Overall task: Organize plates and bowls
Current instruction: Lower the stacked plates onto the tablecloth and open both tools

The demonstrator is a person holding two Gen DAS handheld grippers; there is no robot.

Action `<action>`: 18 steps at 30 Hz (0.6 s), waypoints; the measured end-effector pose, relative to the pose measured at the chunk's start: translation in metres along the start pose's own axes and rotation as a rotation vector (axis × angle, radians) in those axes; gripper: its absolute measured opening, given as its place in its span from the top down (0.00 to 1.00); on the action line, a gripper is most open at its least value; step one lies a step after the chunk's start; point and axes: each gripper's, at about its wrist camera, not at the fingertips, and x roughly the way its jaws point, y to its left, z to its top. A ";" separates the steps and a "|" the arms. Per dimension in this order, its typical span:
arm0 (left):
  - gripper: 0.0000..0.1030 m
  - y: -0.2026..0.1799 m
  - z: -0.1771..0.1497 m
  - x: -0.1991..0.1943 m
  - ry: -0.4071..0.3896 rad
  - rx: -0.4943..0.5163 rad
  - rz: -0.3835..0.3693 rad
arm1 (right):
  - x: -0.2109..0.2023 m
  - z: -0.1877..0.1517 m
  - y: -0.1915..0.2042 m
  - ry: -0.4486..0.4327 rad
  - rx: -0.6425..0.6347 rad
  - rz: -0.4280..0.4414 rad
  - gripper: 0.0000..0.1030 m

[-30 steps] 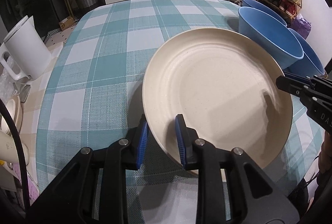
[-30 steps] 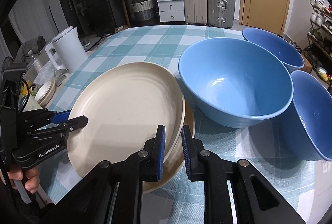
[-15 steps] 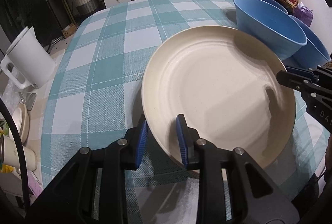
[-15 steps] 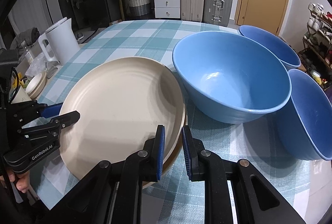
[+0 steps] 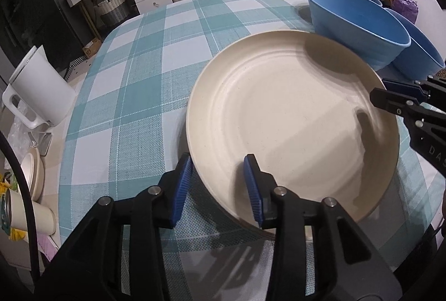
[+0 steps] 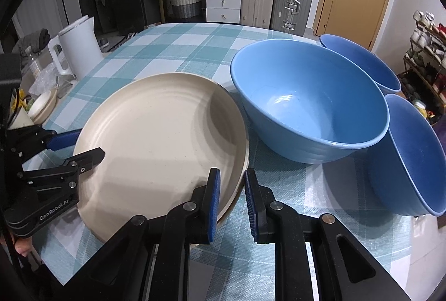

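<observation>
Plate [image 5: 292, 117], cream, now lies flat on a second plate [image 6: 242, 175] on the checked tablecloth [image 5: 133, 83], just left of the blue bowls [image 6: 309, 103]; earlier it was tilted. Left gripper [image 5: 218, 184] is opening, its pads now clear of the near rim. Right gripper [image 6: 231, 196] stays clenched on the plate's right rim

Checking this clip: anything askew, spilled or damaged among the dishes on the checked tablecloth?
Nothing spilled or broken. One oddity: the far blue bowl and the near blue bowl lean tilted beside the upright large blue bowl. The cream round plate sits neatly on another plate below.
</observation>
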 end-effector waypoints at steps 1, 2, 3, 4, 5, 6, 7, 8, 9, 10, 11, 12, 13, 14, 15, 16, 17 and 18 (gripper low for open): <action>0.67 0.001 0.000 0.000 0.001 -0.003 -0.005 | 0.000 0.000 0.001 0.000 -0.004 -0.005 0.82; 0.67 0.003 0.000 0.000 0.004 -0.007 -0.013 | 0.000 -0.001 0.002 0.000 -0.010 -0.009 0.81; 0.66 0.004 0.000 0.001 0.010 -0.011 -0.023 | 0.000 -0.001 0.003 0.003 -0.015 -0.011 0.80; 0.65 0.006 0.000 0.002 0.015 -0.019 -0.036 | 0.001 -0.002 0.002 0.010 -0.014 -0.005 0.77; 0.64 0.009 0.000 0.003 0.024 -0.038 -0.058 | 0.002 -0.002 0.002 0.018 -0.010 0.005 0.73; 0.64 0.012 0.000 0.004 0.031 -0.054 -0.075 | 0.002 -0.002 0.002 0.019 -0.006 0.016 0.70; 0.64 0.015 0.000 0.005 0.041 -0.074 -0.096 | 0.001 -0.003 0.002 0.018 -0.004 0.030 0.64; 0.64 0.017 0.000 0.006 0.047 -0.091 -0.113 | 0.001 -0.003 0.002 0.020 -0.007 0.047 0.61; 0.63 0.019 0.001 0.005 0.047 -0.105 -0.122 | 0.001 -0.004 0.003 0.019 -0.009 0.057 0.56; 0.62 0.021 0.001 0.003 0.045 -0.119 -0.130 | 0.000 -0.005 0.005 0.017 -0.017 0.066 0.52; 0.55 0.022 0.002 0.000 0.041 -0.130 -0.142 | -0.001 -0.005 0.006 0.015 -0.025 0.076 0.51; 0.43 0.022 0.003 -0.004 0.032 -0.135 -0.151 | -0.003 -0.006 0.007 0.013 -0.031 0.081 0.50; 0.37 0.022 0.004 -0.009 0.016 -0.135 -0.160 | -0.007 -0.007 0.007 0.008 -0.037 0.090 0.48; 0.27 0.020 0.005 -0.015 -0.001 -0.133 -0.165 | -0.010 -0.008 0.007 0.000 -0.040 0.097 0.46; 0.22 0.019 0.005 -0.021 -0.013 -0.130 -0.167 | -0.013 -0.008 0.006 -0.007 -0.041 0.102 0.37; 0.22 0.017 0.006 -0.026 -0.026 -0.127 -0.171 | -0.019 -0.009 0.004 -0.020 -0.038 0.110 0.28; 0.21 0.015 0.007 -0.033 -0.040 -0.121 -0.182 | -0.024 -0.009 0.002 -0.031 -0.034 0.116 0.23; 0.17 0.014 0.008 -0.037 -0.046 -0.118 -0.190 | -0.028 -0.009 0.000 -0.042 -0.030 0.123 0.19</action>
